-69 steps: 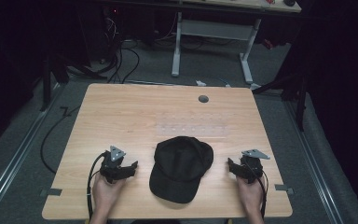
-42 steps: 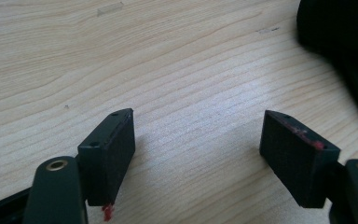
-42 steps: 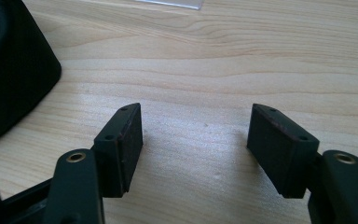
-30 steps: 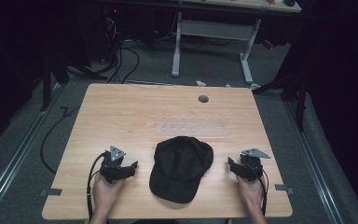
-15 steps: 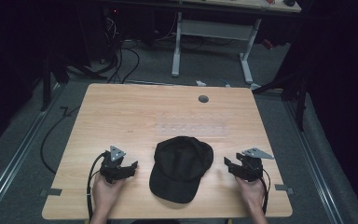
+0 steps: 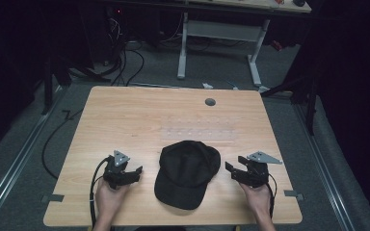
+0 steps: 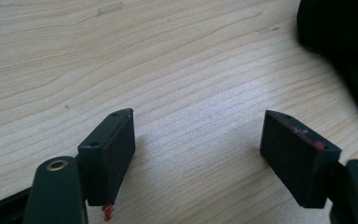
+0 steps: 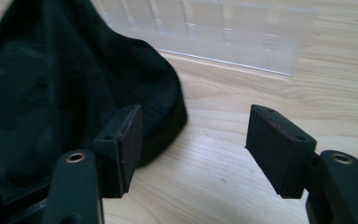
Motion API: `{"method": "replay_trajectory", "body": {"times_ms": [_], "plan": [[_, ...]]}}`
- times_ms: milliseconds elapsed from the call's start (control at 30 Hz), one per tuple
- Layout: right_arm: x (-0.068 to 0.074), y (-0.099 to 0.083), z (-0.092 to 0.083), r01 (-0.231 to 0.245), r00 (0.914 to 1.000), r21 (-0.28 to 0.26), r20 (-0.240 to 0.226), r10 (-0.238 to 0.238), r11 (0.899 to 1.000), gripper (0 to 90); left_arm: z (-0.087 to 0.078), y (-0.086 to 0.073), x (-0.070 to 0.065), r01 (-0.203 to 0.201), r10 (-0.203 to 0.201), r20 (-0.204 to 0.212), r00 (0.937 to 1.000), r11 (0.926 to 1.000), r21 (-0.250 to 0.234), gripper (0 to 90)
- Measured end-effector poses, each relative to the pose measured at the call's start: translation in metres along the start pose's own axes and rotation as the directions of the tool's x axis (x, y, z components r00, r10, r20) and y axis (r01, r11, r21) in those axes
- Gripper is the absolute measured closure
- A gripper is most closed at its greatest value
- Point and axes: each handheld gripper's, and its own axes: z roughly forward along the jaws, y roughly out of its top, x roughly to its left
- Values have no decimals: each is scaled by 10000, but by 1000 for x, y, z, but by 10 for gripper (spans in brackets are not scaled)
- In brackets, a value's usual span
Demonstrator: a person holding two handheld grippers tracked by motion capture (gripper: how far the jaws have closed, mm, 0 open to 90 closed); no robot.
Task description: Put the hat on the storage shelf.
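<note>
No readable markings on black cap (image 6: 187, 173), mid-front of light wood table (image 6: 139, 120). Left gripper (image 6: 127, 175) jaws apart, empty. Right gripper (image 6: 235, 171) jaws just opening, nothing between. Grey carpet floor (image 6: 24, 144), dark room.

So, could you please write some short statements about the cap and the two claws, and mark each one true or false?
1. The black cap lies on the table between the two claws. True.
2. The left claw is shut on the cap's brim. False: its jaws stand open over bare wood.
3. The right claw is open, with nothing between its jaws. True.
4. A clear plastic tray lies beyond the cap. True.
5. The cap hangs in the air. False: it rests on the table.
</note>
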Motion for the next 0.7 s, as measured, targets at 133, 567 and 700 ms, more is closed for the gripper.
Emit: {"method": "replay_trajectory", "body": {"times_ms": [133, 567, 700], "plan": [[5, 5, 0, 125, 9997, -180, -228, -129, 9998, 358, 0, 0, 0, 1, -1, 0, 10000, 10000, -3, 268], [25, 32, 4, 491, 9943, -339, -926, -521, 9982, 336, 0, 0, 0, 3, -3, 0, 10000, 10000, -5, 268], [31, 40, 8, 645, 9907, -285, -1183, -675, 9975, 322, 0, 0, 0, -3, 3, 1, 10000, 10000, 0, 268]]}}
